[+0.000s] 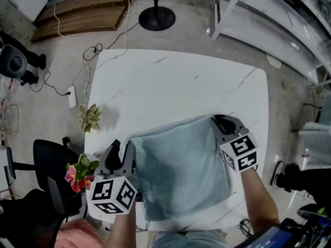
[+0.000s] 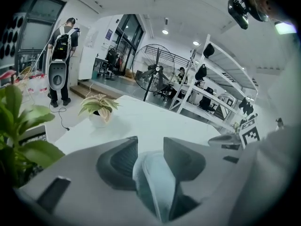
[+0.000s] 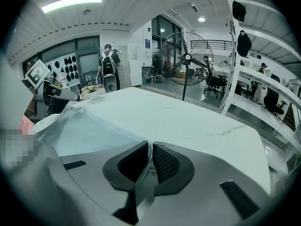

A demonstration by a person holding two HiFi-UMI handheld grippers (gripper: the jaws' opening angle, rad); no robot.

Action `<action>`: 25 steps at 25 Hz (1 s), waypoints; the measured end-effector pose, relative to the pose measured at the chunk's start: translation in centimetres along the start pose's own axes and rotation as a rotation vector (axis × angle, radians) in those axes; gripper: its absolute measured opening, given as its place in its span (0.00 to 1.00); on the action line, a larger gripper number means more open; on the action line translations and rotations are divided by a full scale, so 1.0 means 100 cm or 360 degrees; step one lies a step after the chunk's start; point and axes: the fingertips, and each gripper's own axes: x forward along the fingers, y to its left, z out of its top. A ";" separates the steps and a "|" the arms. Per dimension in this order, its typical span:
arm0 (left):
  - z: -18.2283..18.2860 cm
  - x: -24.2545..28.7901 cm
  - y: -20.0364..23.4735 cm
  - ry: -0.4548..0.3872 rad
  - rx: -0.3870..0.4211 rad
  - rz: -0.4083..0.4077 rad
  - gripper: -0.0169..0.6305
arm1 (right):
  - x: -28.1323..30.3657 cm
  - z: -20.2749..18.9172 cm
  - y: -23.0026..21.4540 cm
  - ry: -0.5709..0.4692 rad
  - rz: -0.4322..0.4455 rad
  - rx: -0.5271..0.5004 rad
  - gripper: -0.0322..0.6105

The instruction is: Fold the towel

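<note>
Towel [image 1: 181, 164] is found spread between the two grippers, on the part of the table [image 1: 170, 81] behind their jaws. Only bare tabletop is seen ahead of them.

The left gripper [image 1: 123, 148] is clamped on a thick, rounded bunch of cloth at one far corner, and the bunch fills the gap between its jaws. The right gripper [image 1: 217, 120] is pressed almost together on a thin edge at the other far corner, with one flat layer pinched between the pads. The far edge is drawn fairly taut from one gripper to the other and appears slightly raised off the table.

The grasping stage is judged complete, since both corners are secured. No finished crease can be confirmed. Whether the thicker bunch on the left means a doubled layer cannot be told.

The held edge has yet to be carried over to the opposite edge, laid square and released. Any further folds are also outstanding.
</note>
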 end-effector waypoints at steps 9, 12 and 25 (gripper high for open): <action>-0.017 0.012 -0.010 0.0116 0.0222 -0.0074 0.30 | -0.013 0.010 0.002 -0.0009 0.0012 -0.0036 0.18; -0.022 0.019 -0.008 0.0156 0.0321 -0.0038 0.29 | -0.020 0.016 0.004 -0.0031 -0.0005 -0.0075 0.18; -0.031 0.028 0.008 0.0223 0.0422 0.0098 0.07 | -0.021 0.023 0.010 -0.0079 0.0016 -0.0158 0.08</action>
